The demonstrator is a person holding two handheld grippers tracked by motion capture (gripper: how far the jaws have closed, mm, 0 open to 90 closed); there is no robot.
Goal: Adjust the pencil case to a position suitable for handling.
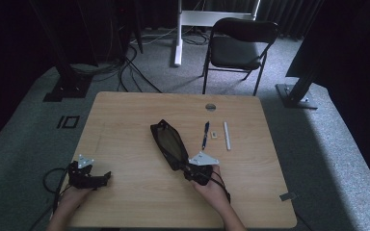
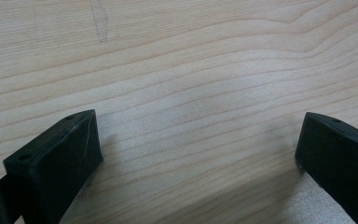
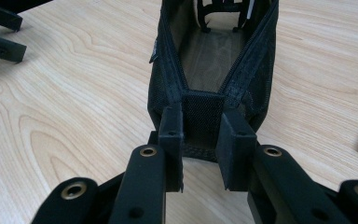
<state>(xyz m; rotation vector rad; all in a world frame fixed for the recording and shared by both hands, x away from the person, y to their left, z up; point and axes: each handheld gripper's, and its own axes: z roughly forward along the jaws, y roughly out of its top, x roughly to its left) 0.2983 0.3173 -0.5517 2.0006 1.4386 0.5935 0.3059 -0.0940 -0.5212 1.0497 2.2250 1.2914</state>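
Right gripper view: right gripper (image 3: 201, 156) pinches the near end tab of the black mesh pouch (image 3: 213, 60); pouch lies unzipped mid-table, long axis running away from the jaws. Left gripper (image 1: 90, 177), jaws spread and empty, rests well apart. Pen (image 1: 205, 135) lies beyond, right of the pouch.

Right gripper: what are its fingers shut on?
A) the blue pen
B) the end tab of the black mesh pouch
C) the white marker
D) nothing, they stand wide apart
B: in the right gripper view the right gripper clamps the end of the black mesh pouch, whose zip is open.
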